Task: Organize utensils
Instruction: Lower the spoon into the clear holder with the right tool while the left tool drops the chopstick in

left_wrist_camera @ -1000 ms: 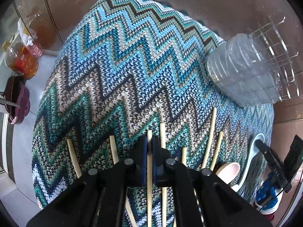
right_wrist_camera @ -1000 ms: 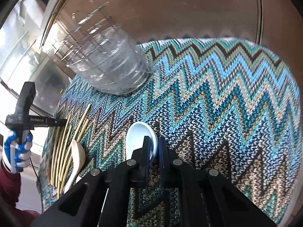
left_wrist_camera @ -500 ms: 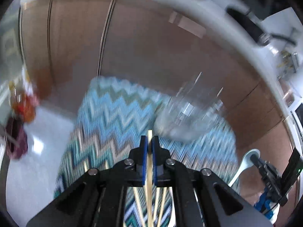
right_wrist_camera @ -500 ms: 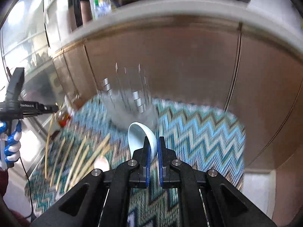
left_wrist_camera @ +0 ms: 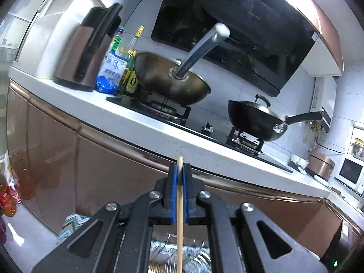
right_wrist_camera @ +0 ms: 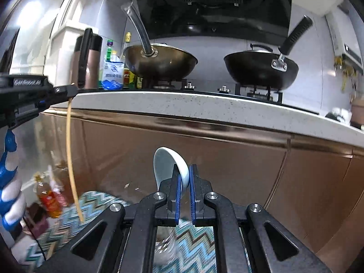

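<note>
Grippers [left_wrist_camera: 179, 177] [right_wrist_camera: 184, 177] now raised — chopstick [left_wrist_camera: 180, 216], spoon [right_wrist_camera: 169, 166] lifted off mat

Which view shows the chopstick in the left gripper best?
Right wrist: the chopstick hangs at full length from the left gripper. Left wrist shows only a foreshortened chopstick clamped between blue pads.

"GenRobot.ai" on left gripper [right_wrist_camera: 72, 90]
</note>
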A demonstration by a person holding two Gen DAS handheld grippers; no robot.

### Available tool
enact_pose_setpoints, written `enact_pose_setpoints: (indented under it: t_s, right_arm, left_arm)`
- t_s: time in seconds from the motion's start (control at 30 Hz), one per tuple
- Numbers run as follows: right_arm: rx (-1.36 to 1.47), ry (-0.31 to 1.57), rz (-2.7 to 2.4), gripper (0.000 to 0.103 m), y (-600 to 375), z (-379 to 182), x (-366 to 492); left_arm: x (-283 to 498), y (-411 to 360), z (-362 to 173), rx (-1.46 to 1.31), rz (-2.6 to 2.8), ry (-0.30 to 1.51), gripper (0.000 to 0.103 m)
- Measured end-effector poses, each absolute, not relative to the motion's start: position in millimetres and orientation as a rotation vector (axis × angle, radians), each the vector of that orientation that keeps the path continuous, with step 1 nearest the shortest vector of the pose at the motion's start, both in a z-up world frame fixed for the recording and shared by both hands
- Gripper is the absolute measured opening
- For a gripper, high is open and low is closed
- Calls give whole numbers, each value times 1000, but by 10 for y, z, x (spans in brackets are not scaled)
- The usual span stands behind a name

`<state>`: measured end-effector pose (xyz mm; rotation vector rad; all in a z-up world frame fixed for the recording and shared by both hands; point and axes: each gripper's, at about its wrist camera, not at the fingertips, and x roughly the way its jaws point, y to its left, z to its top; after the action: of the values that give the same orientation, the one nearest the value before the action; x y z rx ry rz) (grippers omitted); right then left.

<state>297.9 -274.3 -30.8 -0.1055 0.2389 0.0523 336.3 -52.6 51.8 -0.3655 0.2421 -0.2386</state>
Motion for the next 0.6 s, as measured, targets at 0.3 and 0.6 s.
enact_pose_setpoints:
  t_s: [0.3, 0.6]
  right_arm:
    - [-149, 239, 30, 7, -2626, -807, 3351]
    - [-115, 303, 68, 31, -2633, -1237, 3391]
  left_arm:
    - [3764, -882, -140, -261, -151, 228, 5]
    - [3817, -902, -543, -215, -99, 242, 6]
